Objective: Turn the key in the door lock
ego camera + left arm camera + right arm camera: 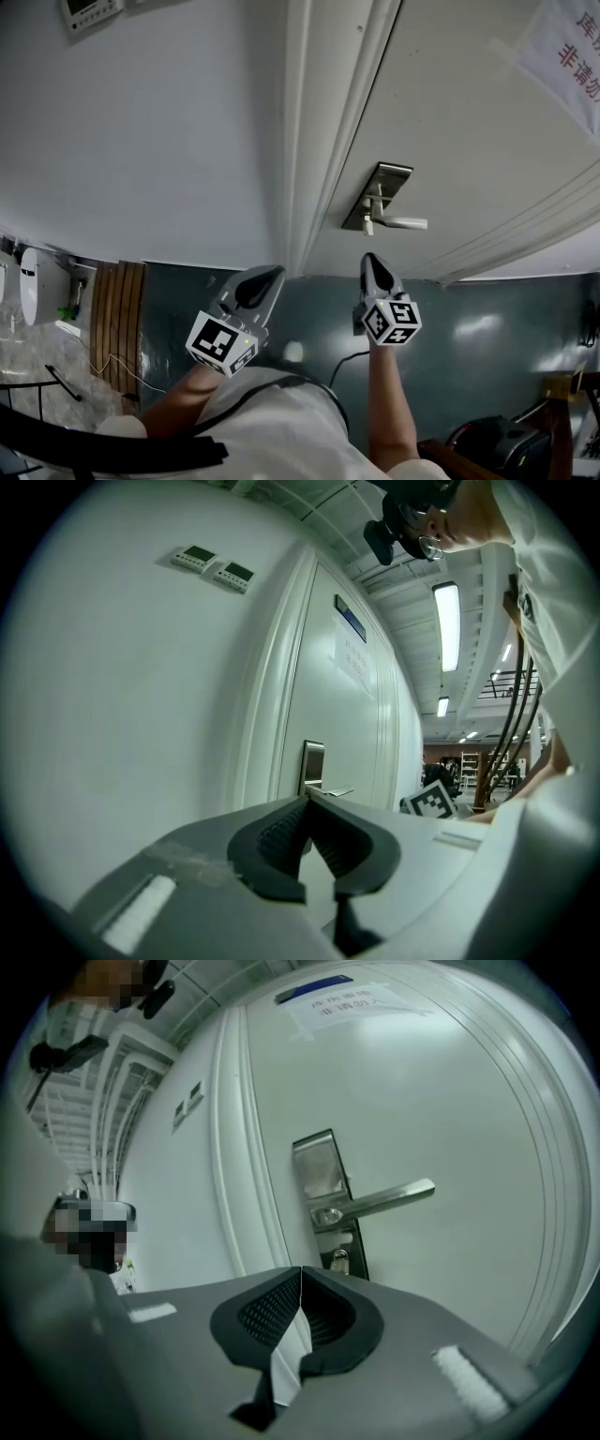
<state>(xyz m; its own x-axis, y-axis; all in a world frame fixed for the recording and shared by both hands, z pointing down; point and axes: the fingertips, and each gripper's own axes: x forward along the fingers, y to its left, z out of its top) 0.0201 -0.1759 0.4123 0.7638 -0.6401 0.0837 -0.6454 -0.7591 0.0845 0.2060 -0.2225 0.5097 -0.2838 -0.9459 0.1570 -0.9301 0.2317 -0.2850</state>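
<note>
Door lock (339,1260) shows small, any key there hard to make out.

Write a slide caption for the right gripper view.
Right gripper, jaws shut and empty, faces the white door's lock plate and lever handle.

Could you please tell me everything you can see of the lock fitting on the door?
The lock fitting is a tall, narrow plate of brushed silver metal, mounted upright on the white door close to its frame-side edge. A silver lever handle juts from its middle, roughly level, pointing away from the frame. Below it sits a small round keyhole cylinder; whether a key is in it is too small to tell. Nothing touches the fitting.
</note>
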